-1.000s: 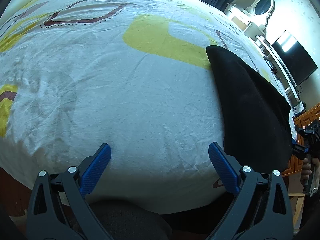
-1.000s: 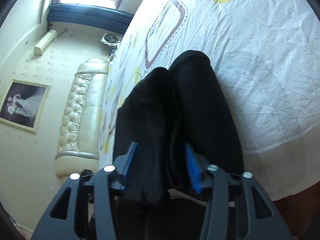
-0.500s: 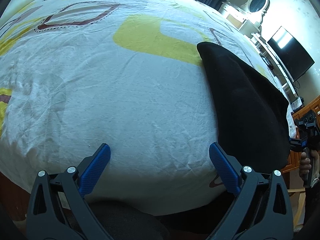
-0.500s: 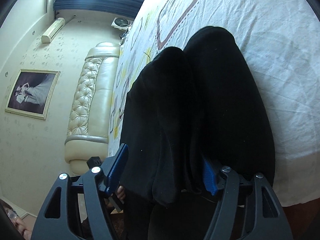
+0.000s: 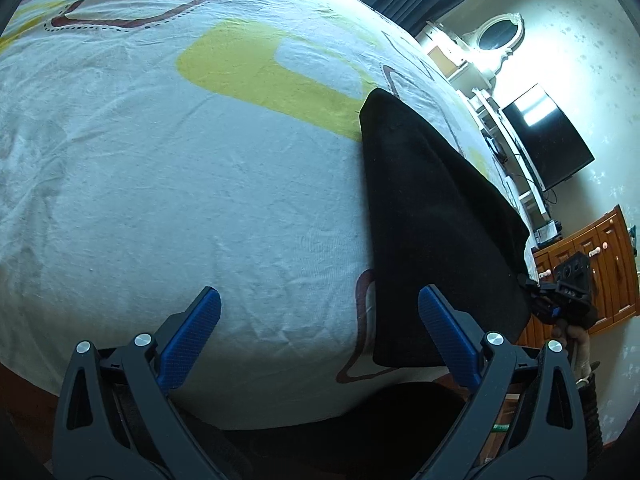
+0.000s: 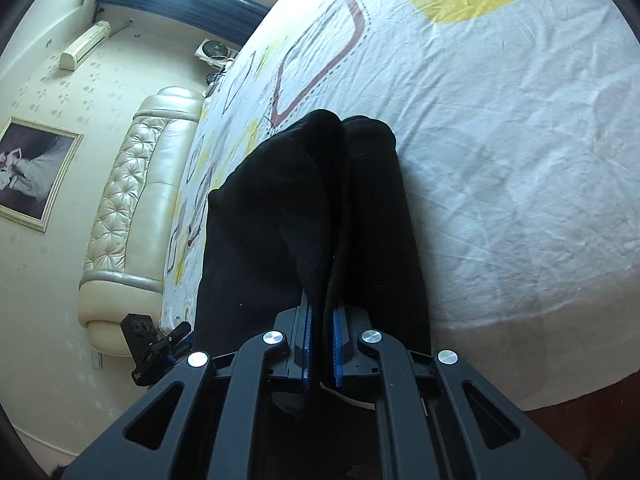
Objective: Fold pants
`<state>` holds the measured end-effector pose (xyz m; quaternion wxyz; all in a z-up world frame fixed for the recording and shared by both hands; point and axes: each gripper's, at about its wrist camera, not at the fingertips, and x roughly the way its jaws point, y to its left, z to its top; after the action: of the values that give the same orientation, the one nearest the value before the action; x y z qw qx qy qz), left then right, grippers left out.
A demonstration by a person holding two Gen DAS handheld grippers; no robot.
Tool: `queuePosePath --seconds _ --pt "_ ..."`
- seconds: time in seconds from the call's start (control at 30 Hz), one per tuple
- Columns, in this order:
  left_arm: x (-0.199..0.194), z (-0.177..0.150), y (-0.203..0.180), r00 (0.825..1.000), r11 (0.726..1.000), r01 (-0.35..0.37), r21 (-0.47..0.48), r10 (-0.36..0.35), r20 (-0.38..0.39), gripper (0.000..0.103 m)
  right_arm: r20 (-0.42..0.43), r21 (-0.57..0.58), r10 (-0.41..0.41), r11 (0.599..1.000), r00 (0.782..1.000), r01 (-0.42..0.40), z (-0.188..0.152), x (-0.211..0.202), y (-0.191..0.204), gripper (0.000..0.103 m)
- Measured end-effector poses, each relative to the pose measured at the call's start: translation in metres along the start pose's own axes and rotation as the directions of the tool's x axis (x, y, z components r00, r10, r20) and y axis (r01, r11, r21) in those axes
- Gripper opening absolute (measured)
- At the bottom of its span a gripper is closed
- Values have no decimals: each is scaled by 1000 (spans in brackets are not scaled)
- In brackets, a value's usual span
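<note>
The black pants [image 5: 432, 216] lie folded lengthwise on the bed, stretching from the middle to the near right edge. My left gripper [image 5: 320, 320] is open and empty above the sheet, its right pad next to the pants' near corner. My right gripper [image 6: 320, 344] is shut on the black pants [image 6: 320, 208] at their near end, with cloth pinched between the blue pads. The right gripper also shows in the left wrist view [image 5: 568, 292], at the pants' far right corner.
The bed sheet [image 5: 160, 160] is white with yellow and brown shapes. A cream padded headboard [image 6: 132, 200] stands at one end. A TV [image 5: 548, 140], a white dresser with mirror [image 5: 496, 36] and a wooden cabinet [image 5: 600, 268] line the wall beyond the bed.
My right gripper has closed from wide open onto the pants' edge. My left gripper has shifted towards the pants, so its right pad now sits by their corner.
</note>
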<state>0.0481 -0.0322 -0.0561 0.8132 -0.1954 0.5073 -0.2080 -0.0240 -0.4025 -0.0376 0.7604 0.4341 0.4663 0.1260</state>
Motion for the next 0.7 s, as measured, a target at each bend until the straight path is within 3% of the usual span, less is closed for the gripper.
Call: queuePosePath --seconds 0.13,0.2,0.23,0.27,0.43,0.6,0.7 --pt "11 5 -3 999 998 32 -52 -32 9 99 27 41 48 998 998 -49 -2 -7 -7 17" --pt "13 8 -1 997 994 74 -80 -73 14 99 71 50 67 996 995 -71 -2 -23 -9 38" --pt "13 8 1 995 991 97 -95 -96 14 99 104 50 78 995 991 -84 -3 -33 -10 63" --pt "13 8 4 993 987 119 -112 -118 14 99 140 49 81 995 987 -88 -5 -44 -14 70" --pt "14 -1 10 969 956 246 -160 -248 5 99 156 90 58 993 986 -73 -15 -50 -42 70" --pt "18 -5 8 954 940 298 -167 -301 8 99 117 115 113 985 987 -126 -24 -24 -52 71" --pt "24 -7 0 928 912 360 -198 -371 -21 99 116 84 128 987 985 -138 -28 -11 -42 84"
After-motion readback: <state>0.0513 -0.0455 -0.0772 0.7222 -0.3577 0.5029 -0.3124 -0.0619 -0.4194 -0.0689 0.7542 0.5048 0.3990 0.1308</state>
